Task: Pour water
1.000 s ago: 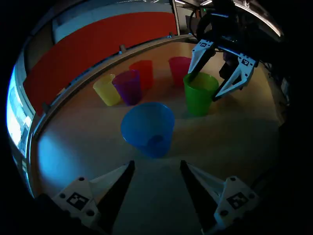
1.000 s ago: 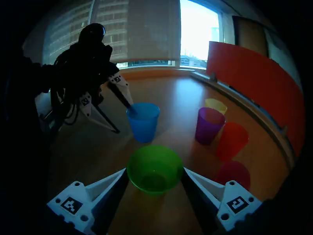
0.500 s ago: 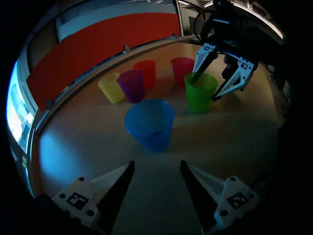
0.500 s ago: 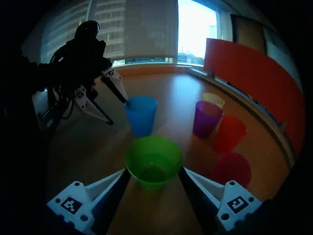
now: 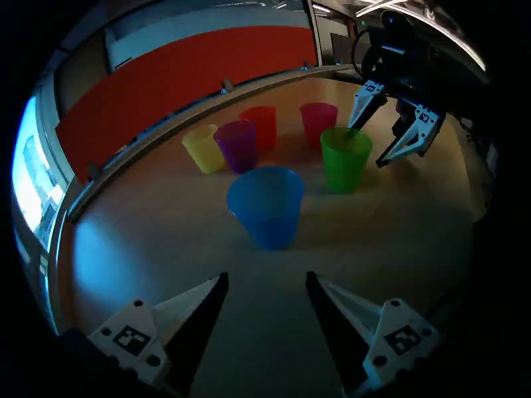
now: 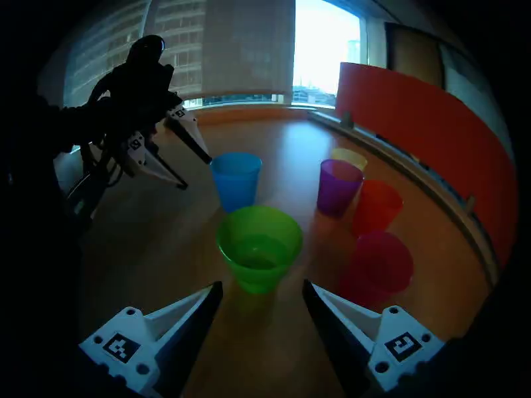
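1. My left tool (image 5: pixel 265 277) is spread, empty; the blue cup (image 5: pixel 265 205) stands on the surface (image 5: pixel 166 252) just ahead.
2. My right tool (image 6: pixel 262 285) is spread too, the green cup (image 6: pixel 259 255) just past its tips.
3. Both cups look light, thin-walled, likely slippery: I'd grip mid-wall, gently.
4. Right gripper view looks into the green cup, water seemingly inside; left gripper view gives its side wall.

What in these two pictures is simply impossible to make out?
Blue cup: whether it holds water. Its wall hides the inside in the right gripper view, and the left gripper view is too dim to tell.
Yellow cup: mostly hidden behind the purple cup in the right gripper view.
Left tool: its upper part is a black silhouette against the bright window in the right gripper view.
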Action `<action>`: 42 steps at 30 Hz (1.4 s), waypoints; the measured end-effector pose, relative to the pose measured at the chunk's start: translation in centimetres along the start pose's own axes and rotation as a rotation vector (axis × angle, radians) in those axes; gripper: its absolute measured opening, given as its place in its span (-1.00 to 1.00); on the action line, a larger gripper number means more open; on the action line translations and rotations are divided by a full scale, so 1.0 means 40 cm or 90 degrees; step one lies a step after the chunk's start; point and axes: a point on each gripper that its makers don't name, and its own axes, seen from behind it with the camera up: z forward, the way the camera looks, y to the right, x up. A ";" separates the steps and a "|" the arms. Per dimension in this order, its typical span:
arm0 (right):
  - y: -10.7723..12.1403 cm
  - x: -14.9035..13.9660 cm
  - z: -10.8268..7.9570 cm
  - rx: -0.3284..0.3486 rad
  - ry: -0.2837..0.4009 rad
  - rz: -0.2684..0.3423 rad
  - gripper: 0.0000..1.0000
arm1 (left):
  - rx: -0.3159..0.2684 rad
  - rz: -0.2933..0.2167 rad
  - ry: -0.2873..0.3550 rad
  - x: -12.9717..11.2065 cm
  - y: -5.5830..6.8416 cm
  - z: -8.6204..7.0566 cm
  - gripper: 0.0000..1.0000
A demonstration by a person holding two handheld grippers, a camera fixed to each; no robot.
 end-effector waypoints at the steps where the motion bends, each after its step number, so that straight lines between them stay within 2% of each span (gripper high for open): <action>1: -0.001 -0.002 -0.004 -0.002 -0.001 0.001 0.87 | 0.003 -0.002 0.001 -0.001 -0.002 -0.004 0.72; 11: -0.011 -0.019 -0.060 -0.022 0.005 0.017 0.87 | 0.038 -0.034 0.020 -0.007 -0.032 -0.041 0.72; 17: -0.009 -0.029 -0.097 -0.040 0.001 0.045 0.87 | 0.051 -0.056 0.032 -0.007 -0.047 -0.064 0.72; 29: -0.005 -0.031 -0.172 -0.076 0.003 0.097 0.87 | 0.093 -0.100 0.070 0.023 -0.098 -0.122 0.72; 38: 0.026 -0.022 -0.238 -0.136 0.014 0.107 0.87 | 0.132 -0.109 0.107 0.062 -0.128 -0.167 0.72; 42: 0.038 -0.019 -0.264 -0.157 0.025 0.129 0.87 | 0.149 -0.123 0.123 0.072 -0.141 -0.180 0.72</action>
